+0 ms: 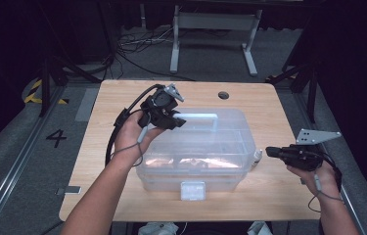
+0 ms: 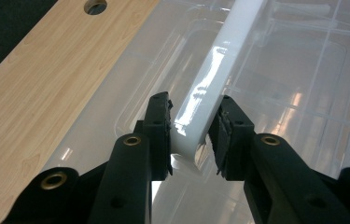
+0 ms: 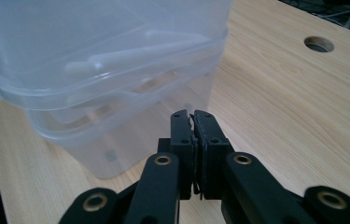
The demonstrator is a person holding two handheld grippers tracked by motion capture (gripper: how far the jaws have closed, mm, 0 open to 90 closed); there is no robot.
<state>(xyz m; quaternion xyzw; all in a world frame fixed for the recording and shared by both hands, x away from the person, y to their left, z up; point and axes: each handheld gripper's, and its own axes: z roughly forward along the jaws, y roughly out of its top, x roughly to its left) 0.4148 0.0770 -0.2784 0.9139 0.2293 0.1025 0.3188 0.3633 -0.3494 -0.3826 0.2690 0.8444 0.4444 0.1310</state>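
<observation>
The middle of the table (image 1: pixel 98 147) is being taken up by a clear plastic box (image 1: pixel 195 147), so any straight path across is being blocked by its walls and lid. The white handle (image 2: pixel 210 79) on the lid is being straddled by the left gripper (image 2: pixel 191 135), with narrow gaps being left on either side of it. Bare wood is being left open at the left edge, along the far edge around the round hole (image 1: pixel 223 95), and on the right, where the right gripper (image 3: pixel 193 116) is being held just beside the box's corner, jaws pressed together.
</observation>
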